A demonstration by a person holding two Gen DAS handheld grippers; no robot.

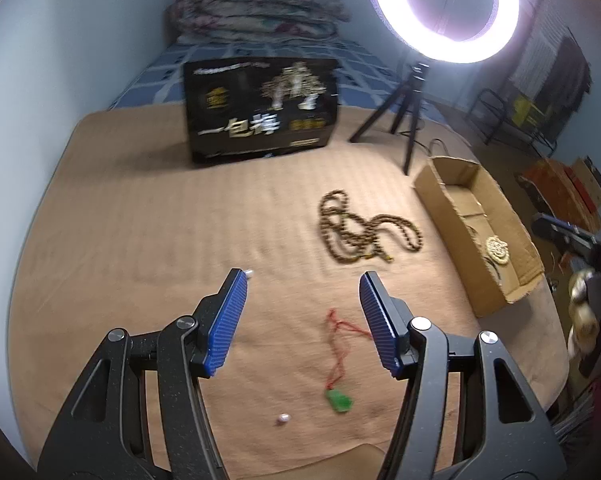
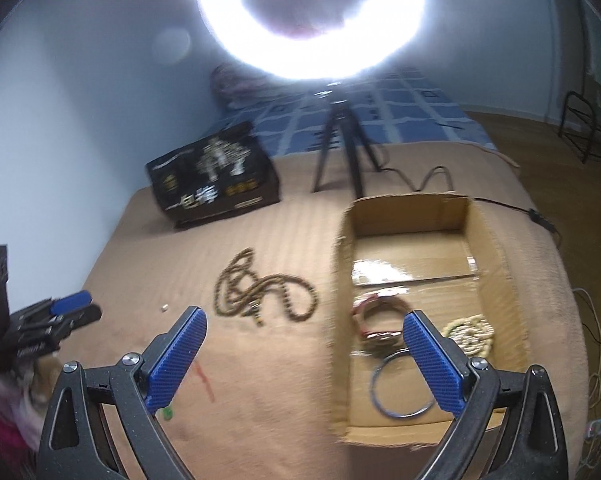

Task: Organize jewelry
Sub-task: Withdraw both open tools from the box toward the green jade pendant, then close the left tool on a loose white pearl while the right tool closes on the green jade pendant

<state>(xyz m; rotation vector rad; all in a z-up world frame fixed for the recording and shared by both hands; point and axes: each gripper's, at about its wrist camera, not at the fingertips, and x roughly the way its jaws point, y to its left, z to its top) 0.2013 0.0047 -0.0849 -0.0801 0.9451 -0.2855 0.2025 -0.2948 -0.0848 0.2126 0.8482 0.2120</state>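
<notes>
A long brown bead necklace (image 1: 364, 229) lies coiled on the tan blanket; it also shows in the right wrist view (image 2: 260, 288). A green pendant (image 1: 339, 399) on a red cord (image 1: 340, 336) lies between my left gripper's (image 1: 304, 280) open, empty fingers. A small white bead (image 1: 283, 419) lies near it, another (image 1: 248, 273) by the left fingertip. My right gripper (image 2: 302, 318) is open and empty above the near edge of a cardboard box (image 2: 496, 280). The box holds a cream beaded piece (image 2: 470, 334), a thin ring bangle (image 2: 400, 386) and red-and-brown bracelets (image 2: 374, 312).
A black printed box (image 1: 260, 106) stands at the back of the blanket. A ring light (image 1: 444, 8) on a black tripod (image 1: 408, 108) stands behind the cardboard box, its cable (image 2: 432, 178) trailing right. The blanket edge drops off to the right.
</notes>
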